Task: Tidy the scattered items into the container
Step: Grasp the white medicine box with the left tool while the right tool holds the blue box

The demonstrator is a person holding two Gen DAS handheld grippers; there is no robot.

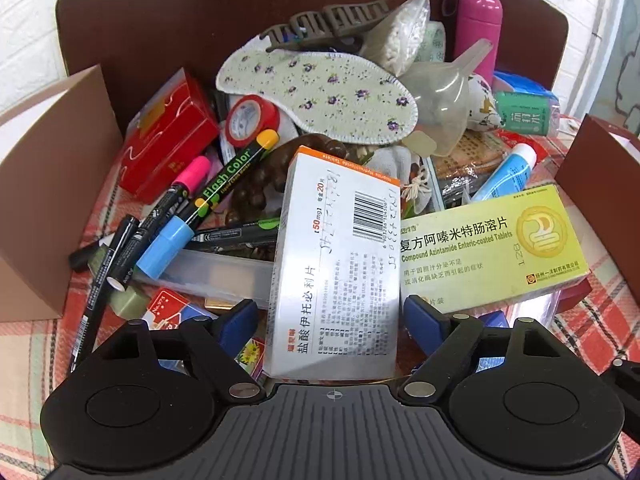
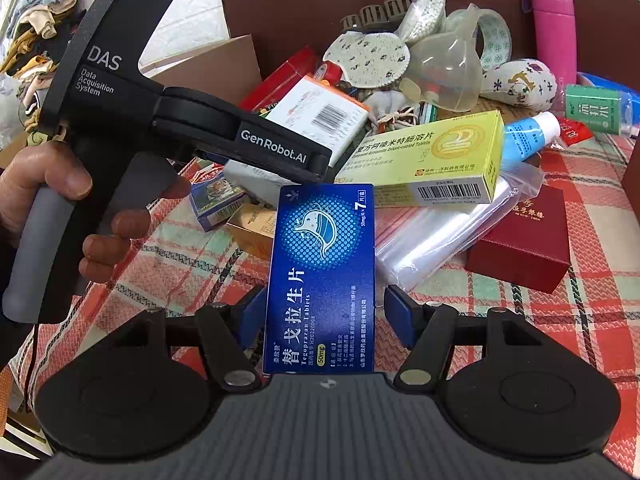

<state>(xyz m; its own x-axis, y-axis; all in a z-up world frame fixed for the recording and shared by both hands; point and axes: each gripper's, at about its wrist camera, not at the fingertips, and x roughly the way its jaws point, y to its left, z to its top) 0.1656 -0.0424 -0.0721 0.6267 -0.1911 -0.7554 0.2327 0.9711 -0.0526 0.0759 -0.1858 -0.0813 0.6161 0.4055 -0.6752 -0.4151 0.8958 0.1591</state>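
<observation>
Left gripper (image 1: 332, 316) clamps a white orange-edged medicine box (image 1: 336, 264); right gripper (image 2: 322, 304) (lower centre) pinches a blue tablet box (image 2: 322, 276).

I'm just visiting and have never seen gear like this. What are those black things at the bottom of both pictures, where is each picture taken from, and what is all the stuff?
No robot here: a person holds a hand-held claw in each hand, each carrying a camera looking forward along its two blue-tipped fingers. The left claw has a white and orange medicine box between its fingers. The right claw likewise has a dark blue medicine box. In the right picture you also see the person's left hand gripping the other tool. Ahead lies an open brown cardboard box on a red checked tablecloth, amid pens, a yellow medicine box and a pink flask.
</observation>
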